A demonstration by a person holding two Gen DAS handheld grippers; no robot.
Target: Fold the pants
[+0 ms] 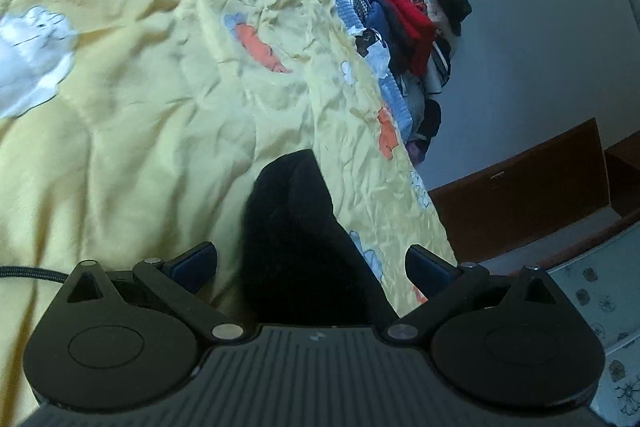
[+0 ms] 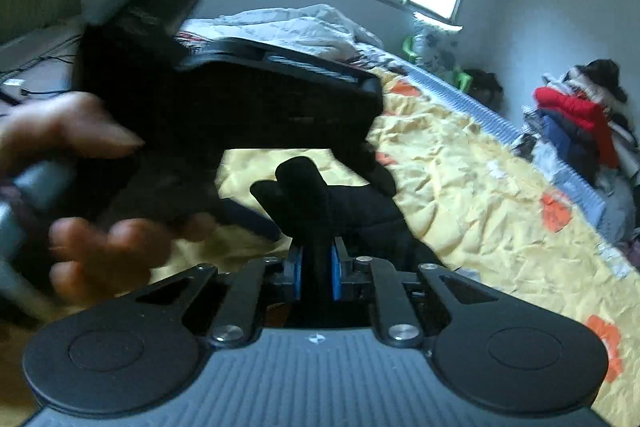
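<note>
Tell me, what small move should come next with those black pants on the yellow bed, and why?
Probably close the left gripper on the fabric. The right gripper is already pinched shut on a bunch of the black pants, while the left one's blue pads stand wide apart with the black cloth between them, unpressed. Both ends need holding before the pants can be lifted off the yellow bedspread and folded.

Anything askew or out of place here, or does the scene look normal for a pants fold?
Mostly normal. The right gripper is shut on a bunched fold of the black pants, not a flat edge. The left gripper is open around the fabric. A clothes pile lies heaped beside the bed.
</note>
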